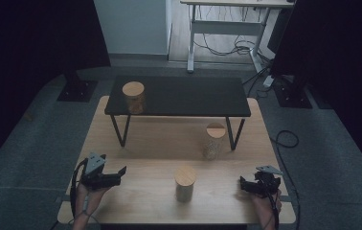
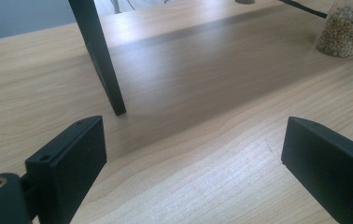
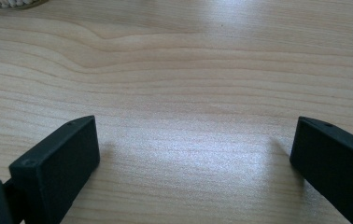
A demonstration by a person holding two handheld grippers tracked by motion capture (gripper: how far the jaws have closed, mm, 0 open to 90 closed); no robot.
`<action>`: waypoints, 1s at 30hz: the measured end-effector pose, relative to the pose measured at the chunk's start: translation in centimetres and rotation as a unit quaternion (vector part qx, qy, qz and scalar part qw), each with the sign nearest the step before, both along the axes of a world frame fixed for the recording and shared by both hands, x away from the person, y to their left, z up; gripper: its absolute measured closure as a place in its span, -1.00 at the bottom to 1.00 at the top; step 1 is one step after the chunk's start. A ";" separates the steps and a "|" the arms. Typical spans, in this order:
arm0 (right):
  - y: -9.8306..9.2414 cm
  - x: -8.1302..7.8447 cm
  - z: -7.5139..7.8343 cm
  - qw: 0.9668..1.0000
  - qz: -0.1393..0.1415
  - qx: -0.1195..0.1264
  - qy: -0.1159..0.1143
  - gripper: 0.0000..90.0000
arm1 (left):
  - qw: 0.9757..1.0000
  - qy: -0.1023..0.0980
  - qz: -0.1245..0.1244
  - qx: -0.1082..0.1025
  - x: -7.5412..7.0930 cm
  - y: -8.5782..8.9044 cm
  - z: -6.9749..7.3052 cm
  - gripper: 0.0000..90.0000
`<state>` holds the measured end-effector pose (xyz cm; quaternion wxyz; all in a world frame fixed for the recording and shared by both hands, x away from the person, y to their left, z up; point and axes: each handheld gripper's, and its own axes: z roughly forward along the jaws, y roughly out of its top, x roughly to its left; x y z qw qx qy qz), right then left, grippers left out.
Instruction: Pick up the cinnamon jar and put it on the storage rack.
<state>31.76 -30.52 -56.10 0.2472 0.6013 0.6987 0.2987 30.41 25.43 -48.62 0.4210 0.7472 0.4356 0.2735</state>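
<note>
Across the wooden table (image 1: 136, 191), our left gripper (image 1: 121, 171) and right gripper (image 1: 242, 181) sat wide open, empty; a hasty reach risked toppling the lidded jar (image 1: 185, 183) at lower centre.

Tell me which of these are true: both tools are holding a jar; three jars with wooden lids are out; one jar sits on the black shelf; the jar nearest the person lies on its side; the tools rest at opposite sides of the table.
1. Both tools hold a jar. False: the left tool and right tool are open with nothing between their jaws.
2. Three lidded jars are out. True.
3. One jar sits on the black shelf. True: the shelf jar stands at its left end.
4. The nearest jar lies on its side. False: it stands upright.
5. The tools are at opposite sides of the table. True.
</note>
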 end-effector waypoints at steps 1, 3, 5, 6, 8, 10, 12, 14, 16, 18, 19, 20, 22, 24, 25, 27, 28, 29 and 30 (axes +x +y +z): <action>0.0 0.0 0.0 1.000 0.000 0.000 0.000 -0.98 | 1.000 0.001 0.000 0.000 0.0 0.0 -0.1 -0.86; 0.0 0.0 0.0 1.000 0.000 0.000 0.000 -0.98 | 1.000 0.004 0.001 0.000 0.0 0.0 -0.3 -0.86; 0.0 0.0 0.0 1.000 0.000 0.000 0.000 -0.98 | 1.000 0.005 0.001 0.000 0.0 0.0 -0.5 -0.86; 0.0 0.0 0.0 1.000 0.000 0.000 0.000 -0.98 | 1.000 0.007 0.001 0.001 -0.1 0.0 -0.6 -0.86; 0.0 0.0 0.0 1.000 0.000 0.000 0.000 -0.98 | 1.000 0.009 0.002 0.000 -0.1 0.1 -0.8 -0.86; 0.0 0.0 0.0 1.000 0.000 0.000 0.000 -0.98 | 1.000 0.010 0.003 0.000 -0.2 0.1 -1.0 -0.86; 0.0 0.0 0.0 1.000 0.000 0.000 0.000 -0.98 | 1.000 0.012 0.004 0.001 -0.2 0.2 -1.1 -0.86; 0.0 0.0 0.0 1.000 0.000 0.000 0.000 -0.98 | 1.000 0.015 0.005 0.001 -0.2 0.2 -1.4 -0.86; 0.0 0.0 0.0 1.000 0.000 0.000 0.000 -0.98 | 1.000 0.017 0.006 0.001 -0.3 0.3 -1.6 -0.86; 0.0 0.0 0.0 1.000 0.000 0.000 0.000 -0.98 | 1.000 0.020 0.006 0.002 -0.3 0.3 -1.8 -0.86; 0.0 0.0 0.0 1.000 0.000 0.000 0.000 -0.98 | 1.000 0.020 0.006 0.002 -0.3 0.3 -1.8 -0.86; 0.0 0.0 0.0 1.000 0.000 0.000 0.000 -0.98 | 1.000 0.022 0.007 0.003 -0.3 0.3 -2.0 -0.86; 0.0 0.0 0.0 1.000 0.000 0.000 0.000 -0.98 | 1.000 0.024 0.007 0.004 -0.3 0.3 -2.1 -0.86; 0.0 0.0 0.0 1.000 0.000 0.000 0.000 -0.98 | 1.000 0.026 0.008 0.004 -0.3 0.4 -2.3 -0.86; 0.0 0.0 0.0 1.000 0.000 0.000 0.000 -0.98 | 1.000 0.027 0.008 0.005 -0.3 0.4 -2.4 -0.86; 0.0 0.0 0.0 1.000 0.000 0.000 0.000 -0.98 | 1.000 0.029 0.009 0.005 -0.3 0.3 -2.6 -0.86; 0.0 0.0 0.0 1.000 0.000 0.000 0.000 -0.98 | 0.999 0.031 0.009 0.007 -0.3 0.4 -2.7 -0.86; 0.0 0.0 0.0 1.000 0.000 0.000 0.000 -0.98 | 0.999 0.031 0.009 0.007 -0.3 0.4 -2.7 -0.86; 0.0 0.0 0.0 1.000 0.000 0.000 0.000 -0.98 | 0.999 0.032 0.010 0.006 -0.4 0.4 -2.9 -0.86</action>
